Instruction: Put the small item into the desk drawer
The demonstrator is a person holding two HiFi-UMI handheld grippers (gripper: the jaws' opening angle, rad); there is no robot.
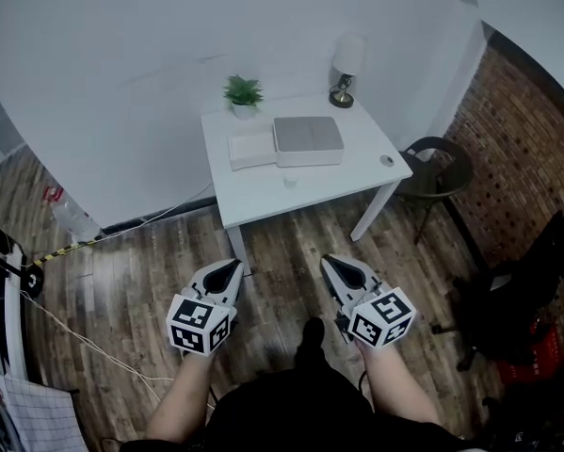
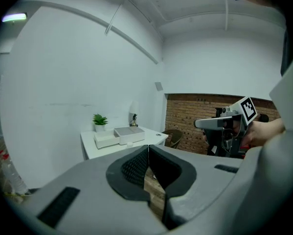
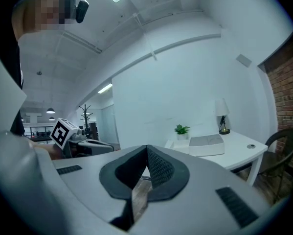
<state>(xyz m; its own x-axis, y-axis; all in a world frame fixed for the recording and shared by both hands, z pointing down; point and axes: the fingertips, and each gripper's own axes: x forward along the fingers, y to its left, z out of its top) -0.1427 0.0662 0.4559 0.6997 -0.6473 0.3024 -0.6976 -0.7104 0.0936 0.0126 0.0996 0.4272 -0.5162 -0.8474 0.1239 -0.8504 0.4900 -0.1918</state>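
Observation:
A white desk (image 1: 263,191) stands against the wall ahead of me. On it lie a grey box (image 1: 307,140) and a flat white box (image 1: 251,149) side by side. A small white item (image 1: 290,183) rests on the desktop in front of them; it also shows as the small item (image 2: 129,144) in the left gripper view. My left gripper (image 1: 233,265) and right gripper (image 1: 327,262) hover over the wooden floor, short of the desk. Both are shut with nothing in them. Shut tips show for the left gripper (image 2: 148,147) and the right gripper (image 3: 146,147).
A potted plant (image 1: 243,93) and a lamp (image 1: 346,64) stand at the desk's back edge. A small round disc (image 1: 386,160) lies near its right corner. A dark chair (image 1: 437,168) sits right of the desk by a brick wall. A bottle (image 1: 70,215) and cables lie at left.

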